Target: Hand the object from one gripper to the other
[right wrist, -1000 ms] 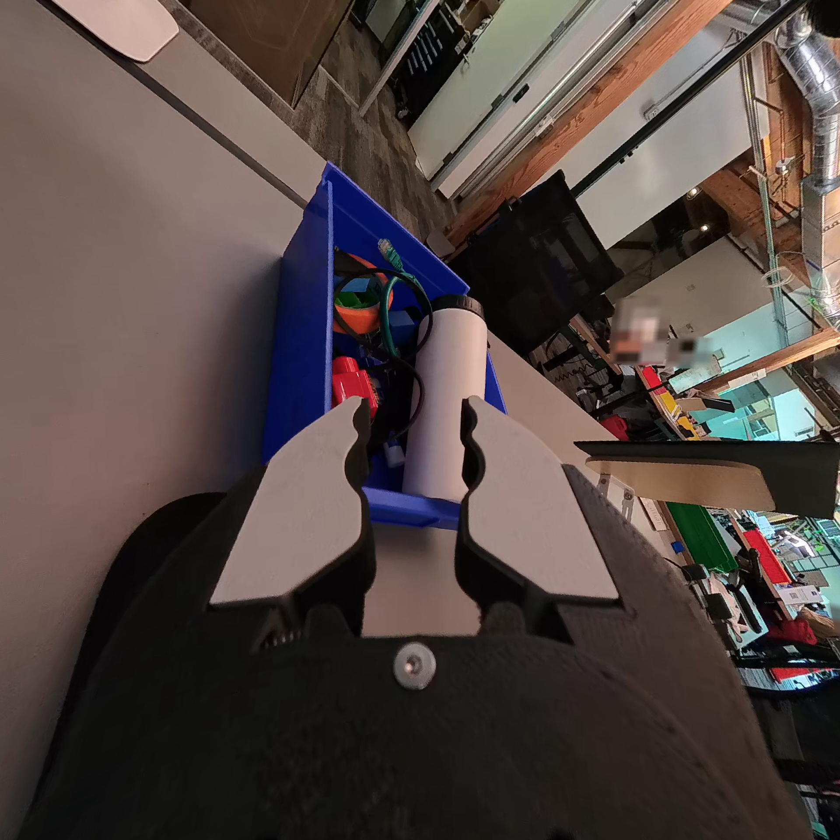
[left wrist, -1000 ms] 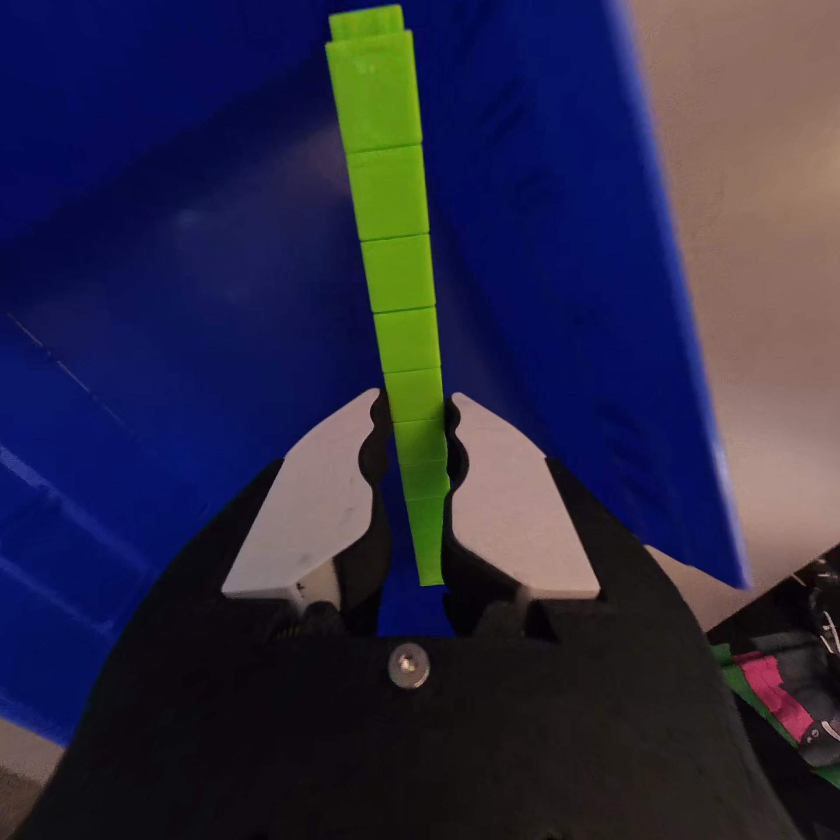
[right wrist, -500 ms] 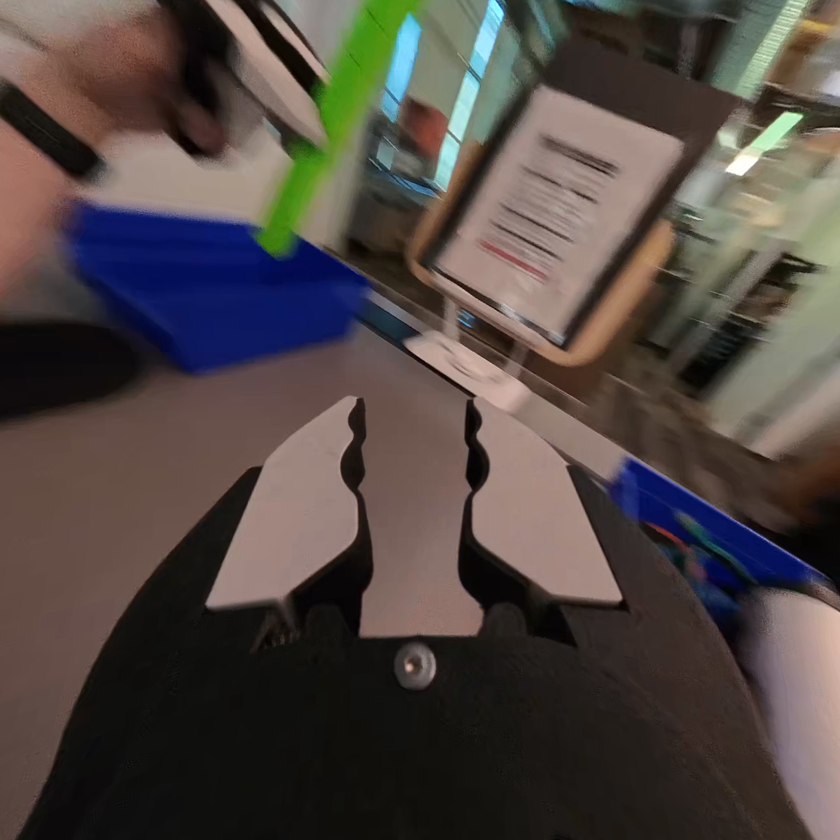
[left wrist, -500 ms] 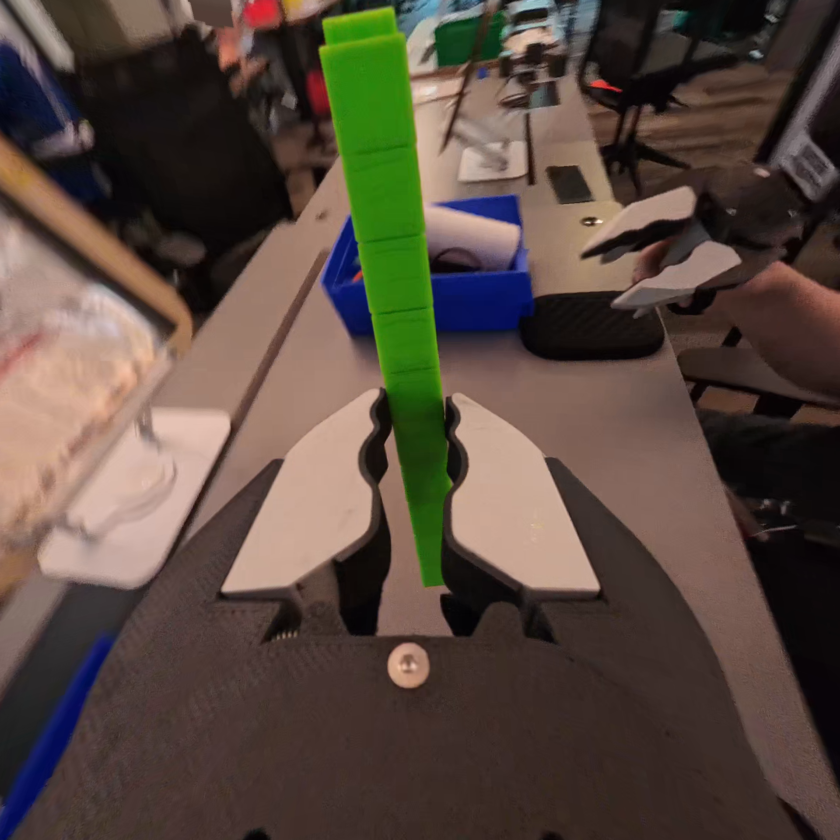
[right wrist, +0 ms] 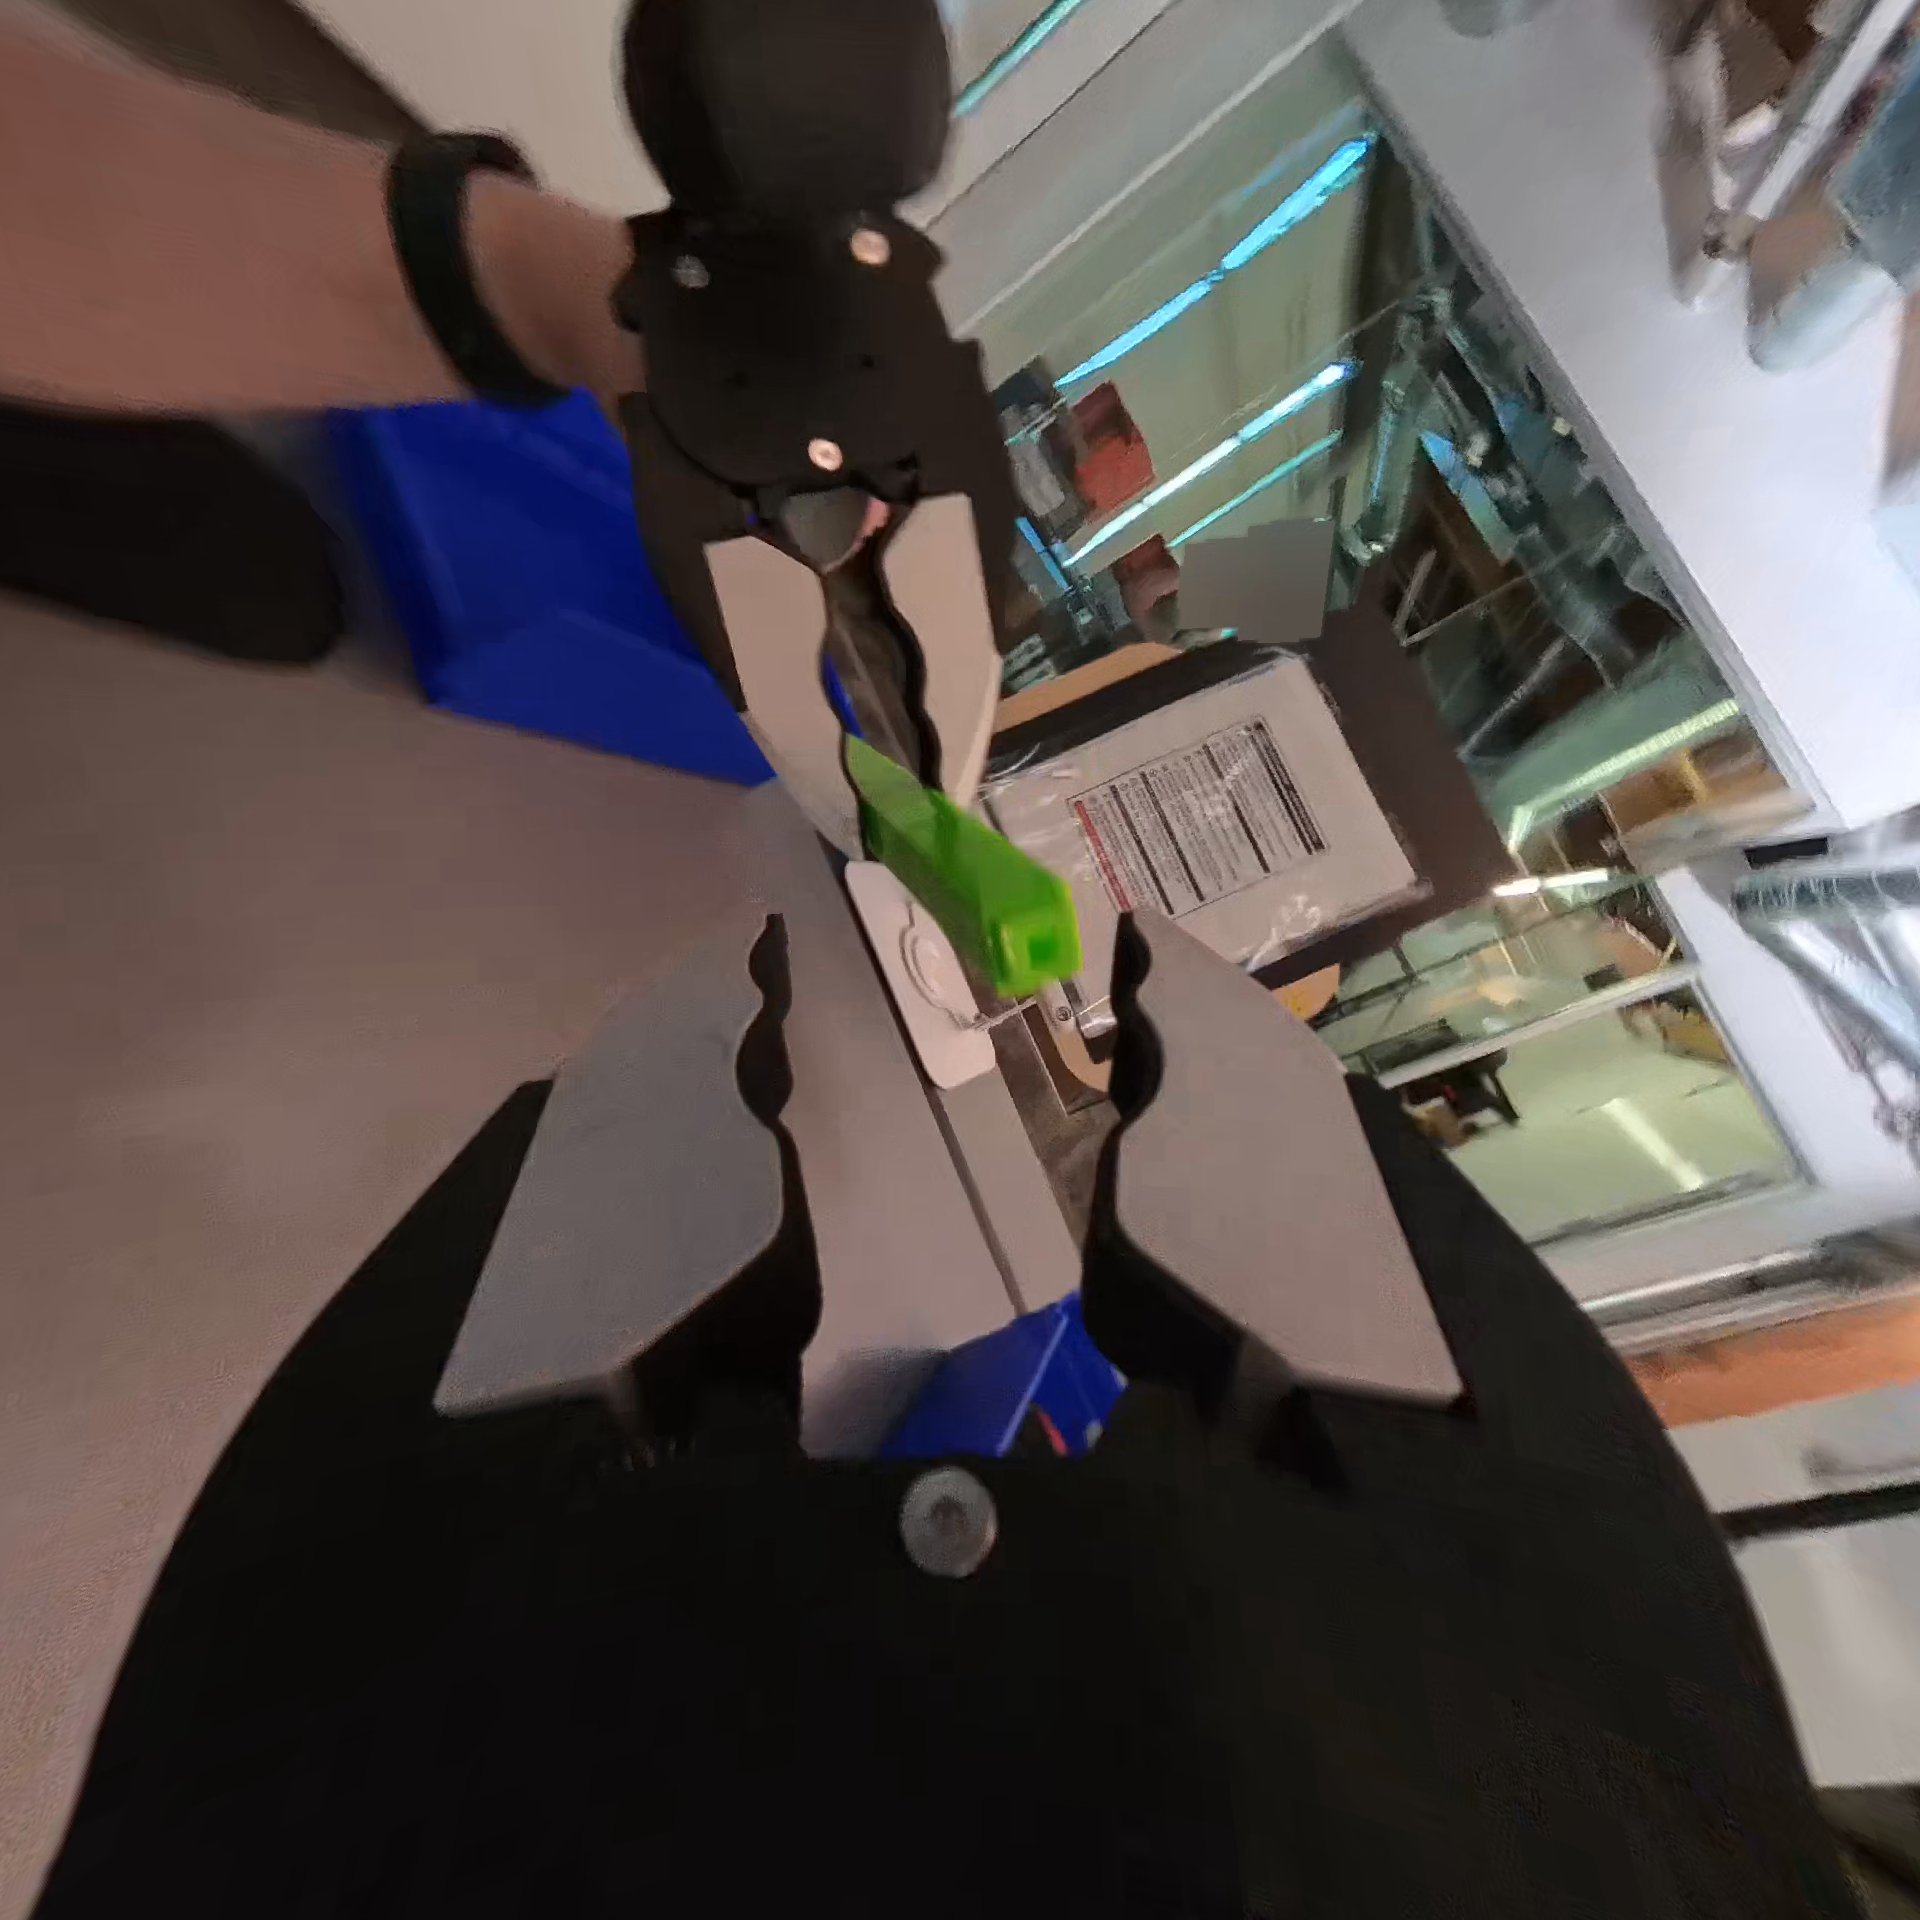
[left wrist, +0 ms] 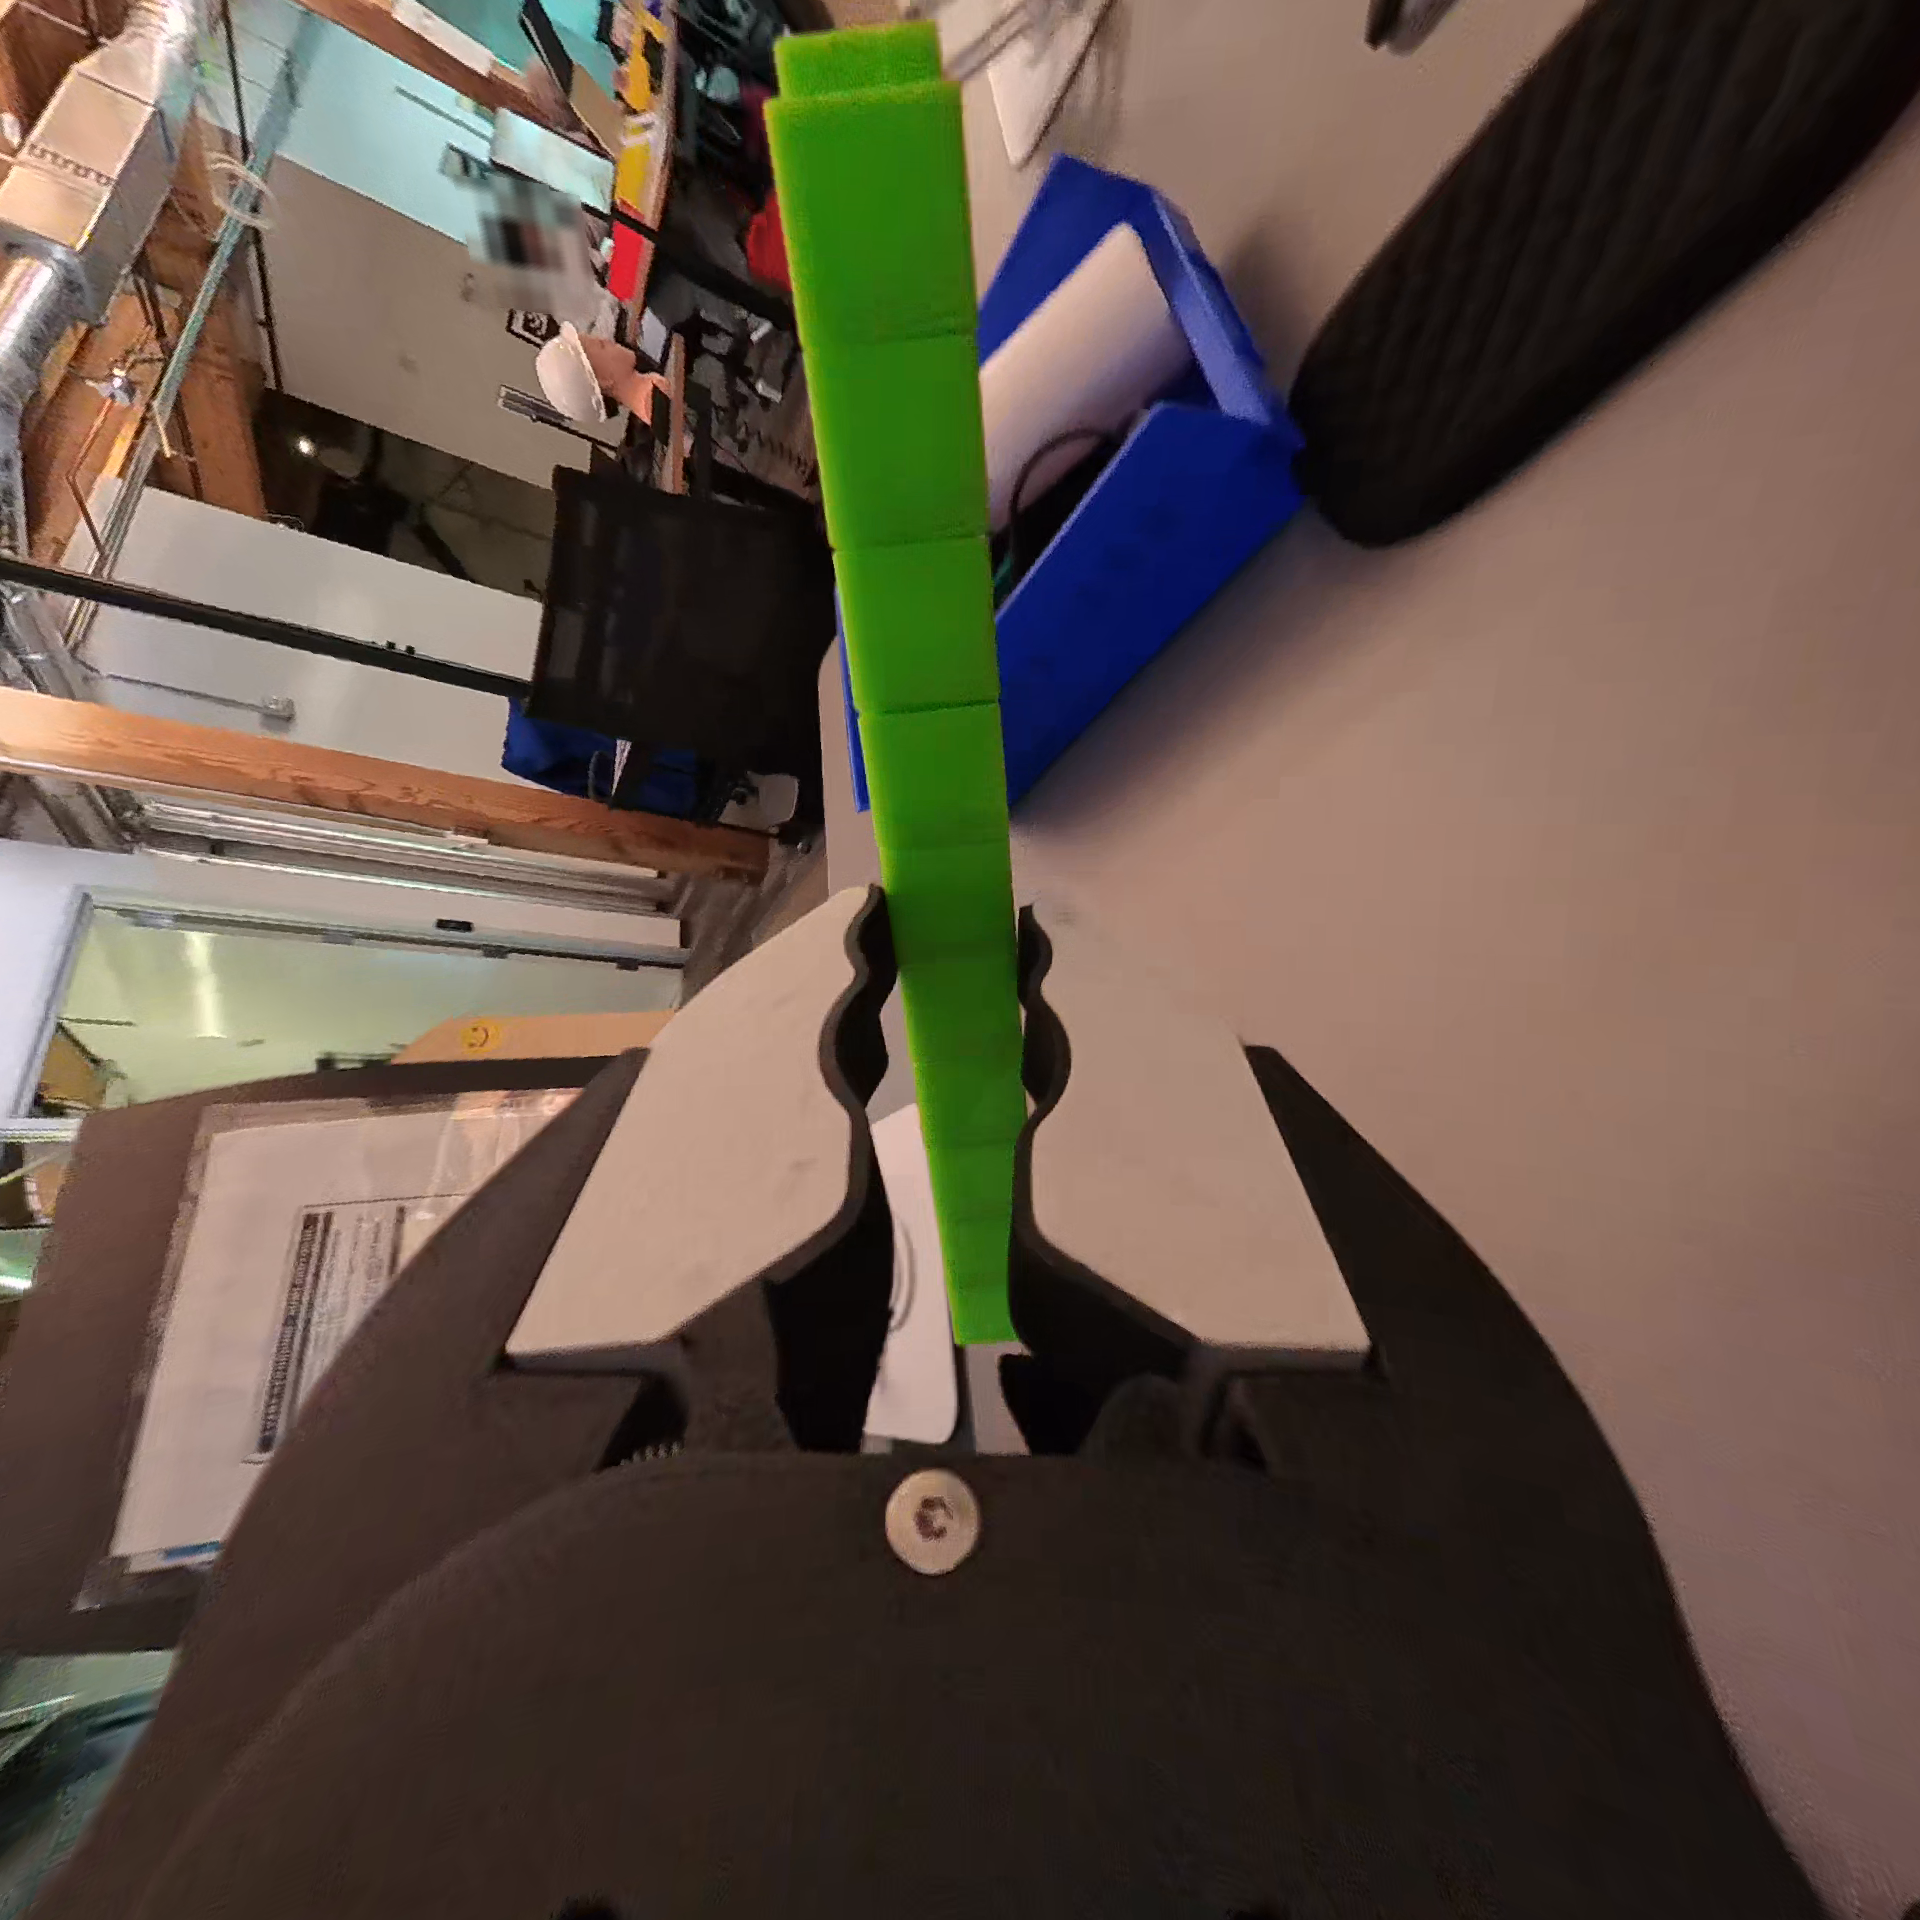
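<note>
A long bright green bar of joined blocks (left wrist: 914, 582) sticks forward out of my left gripper (left wrist: 951, 925), which is shut on its lower part. In the right wrist view the left gripper (right wrist: 894, 769) faces me, held in a person's hand, and the green bar (right wrist: 966, 883) points toward my right gripper (right wrist: 945, 940). My right gripper is open and empty. The bar's free end lies just in front of the right fingertips, nearer the right-hand finger (right wrist: 1247, 1122). I cannot tell whether it is between them or short of them.
A blue bin (left wrist: 1132, 582) holding a white cylinder (left wrist: 1070, 364) and cables stands on the grey table (left wrist: 1507, 831), with a black pad (left wrist: 1538, 281) beside it. A second blue bin (right wrist: 520, 582) is behind the left gripper. A framed sign (right wrist: 1195, 821) stands at the table edge. Left tips to right tips: about 11 cm.
Both grippers have swung round to face each other. The green bar's tip has come close to my open right gripper. The left gripper's hold on the bar is unchanged.
</note>
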`<state>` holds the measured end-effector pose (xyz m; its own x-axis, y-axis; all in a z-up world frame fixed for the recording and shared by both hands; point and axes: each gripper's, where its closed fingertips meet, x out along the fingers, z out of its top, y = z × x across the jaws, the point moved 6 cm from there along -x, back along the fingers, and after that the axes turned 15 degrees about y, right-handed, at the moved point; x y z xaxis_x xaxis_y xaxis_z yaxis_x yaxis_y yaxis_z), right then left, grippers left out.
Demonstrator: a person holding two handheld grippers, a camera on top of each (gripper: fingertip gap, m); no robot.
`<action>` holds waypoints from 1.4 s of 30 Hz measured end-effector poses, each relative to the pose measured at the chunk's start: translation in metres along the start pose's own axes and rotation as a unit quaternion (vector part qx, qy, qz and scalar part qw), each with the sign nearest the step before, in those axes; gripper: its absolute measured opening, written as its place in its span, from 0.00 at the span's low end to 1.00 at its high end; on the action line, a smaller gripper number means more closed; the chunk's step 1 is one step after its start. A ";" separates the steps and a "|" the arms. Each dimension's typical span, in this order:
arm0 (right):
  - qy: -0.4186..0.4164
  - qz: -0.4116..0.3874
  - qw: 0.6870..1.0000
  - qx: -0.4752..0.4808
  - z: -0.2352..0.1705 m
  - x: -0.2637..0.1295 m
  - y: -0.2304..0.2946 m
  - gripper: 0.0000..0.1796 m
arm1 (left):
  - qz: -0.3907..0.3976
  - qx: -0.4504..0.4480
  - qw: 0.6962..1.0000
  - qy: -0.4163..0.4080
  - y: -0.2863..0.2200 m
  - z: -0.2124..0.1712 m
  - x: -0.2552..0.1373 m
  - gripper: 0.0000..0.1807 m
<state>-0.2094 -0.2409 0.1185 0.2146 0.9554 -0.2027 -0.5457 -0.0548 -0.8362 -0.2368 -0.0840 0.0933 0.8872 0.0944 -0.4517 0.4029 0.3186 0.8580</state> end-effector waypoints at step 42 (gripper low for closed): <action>-0.008 -0.433 0.901 -0.038 0.042 0.004 -0.005 0.13 | -0.402 -0.451 0.624 -0.495 0.039 0.050 -0.048 0.36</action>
<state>-0.2393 -0.2246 0.1435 0.5204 0.6540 0.5491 -0.1226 0.6936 -0.7098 -0.2519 -0.1229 0.1609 0.3638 -0.9252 0.1078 0.9129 0.3312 -0.2385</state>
